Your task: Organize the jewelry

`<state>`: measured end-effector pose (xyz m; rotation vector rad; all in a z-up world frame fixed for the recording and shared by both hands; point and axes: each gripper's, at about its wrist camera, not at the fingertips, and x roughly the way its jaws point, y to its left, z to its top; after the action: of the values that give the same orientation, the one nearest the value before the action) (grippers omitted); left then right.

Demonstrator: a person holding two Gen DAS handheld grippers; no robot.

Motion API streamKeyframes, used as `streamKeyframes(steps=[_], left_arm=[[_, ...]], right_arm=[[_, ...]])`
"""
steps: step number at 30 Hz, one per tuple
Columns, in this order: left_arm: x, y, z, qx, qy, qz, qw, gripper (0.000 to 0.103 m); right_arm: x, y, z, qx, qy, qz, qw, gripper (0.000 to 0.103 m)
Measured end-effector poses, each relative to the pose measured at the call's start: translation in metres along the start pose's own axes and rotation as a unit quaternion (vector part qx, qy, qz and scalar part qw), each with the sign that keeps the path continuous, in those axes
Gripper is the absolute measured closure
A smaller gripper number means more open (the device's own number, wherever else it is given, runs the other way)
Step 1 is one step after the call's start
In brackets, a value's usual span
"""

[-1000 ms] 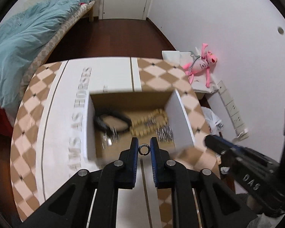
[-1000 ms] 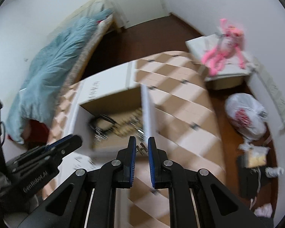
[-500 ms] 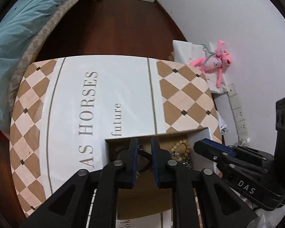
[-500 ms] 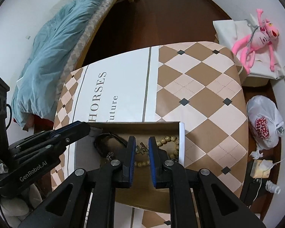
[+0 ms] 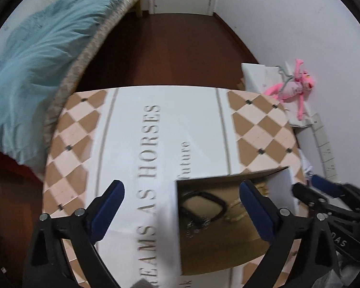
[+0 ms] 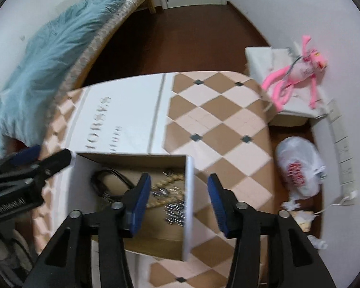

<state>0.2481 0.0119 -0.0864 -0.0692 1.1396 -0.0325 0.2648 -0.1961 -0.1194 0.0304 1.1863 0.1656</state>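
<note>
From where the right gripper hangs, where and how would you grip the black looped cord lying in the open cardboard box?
Take the black looped cord on its raised far arc, coming straight down from above: the open cardboard box walls block any side approach, and the loop lies left of the beads, apart enough for the fingers to straddle the strand.

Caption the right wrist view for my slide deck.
Open right hand-held gripper above cardboard box holding jewelry.

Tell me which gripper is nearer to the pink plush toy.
Right. The right gripper hangs over the cardboard box's right wall, on the side facing the pink plush toy. The left gripper hangs over the box's left wall, farther from it.
</note>
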Motion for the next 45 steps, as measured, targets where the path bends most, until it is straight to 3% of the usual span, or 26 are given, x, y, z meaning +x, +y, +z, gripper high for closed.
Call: streamKeyframes(steps=[1,3,10,17,29,36,40,45], left_arm=[[0.000,0.000,-0.005,0.002,-0.004,0.006,1.0000,0.005],[-0.001,0.000,-0.017,0.007,-0.011,0.020,0.9997,0.004],[-0.001,-0.003,-0.044,0.012,-0.017,0.042,0.9989,0.002],[-0.018,-0.003,-0.057,0.007,-0.035,0.048,0.9982,0.002],[-0.080,-0.006,-0.080,0.007,-0.096,0.050,0.9941,0.002],[-0.101,-0.005,-0.090,-0.005,-0.117,0.047,0.9921,0.002],[-0.094,0.001,-0.099,-0.017,-0.108,0.060,0.9922,0.002],[-0.063,0.020,-0.123,-0.022,-0.081,0.116,0.9897,0.002]], right_arm=[[0.000,0.001,-0.003,-0.005,0.000,-0.013,1.000,0.027],[0.000,0.003,-0.014,-0.015,0.000,-0.037,0.999,0.014],[0.009,0.005,-0.043,-0.019,0.011,-0.065,0.998,0.007],[-0.005,0.007,-0.056,-0.012,-0.004,-0.076,0.997,0.006],[-0.072,0.020,-0.078,-0.006,-0.068,-0.083,0.994,0.006],[-0.101,0.020,-0.090,0.014,-0.093,-0.063,0.994,0.006],[-0.093,0.024,-0.102,0.018,-0.082,-0.039,0.996,0.006],[-0.043,0.037,-0.128,0.015,-0.036,-0.008,0.999,0.006]])
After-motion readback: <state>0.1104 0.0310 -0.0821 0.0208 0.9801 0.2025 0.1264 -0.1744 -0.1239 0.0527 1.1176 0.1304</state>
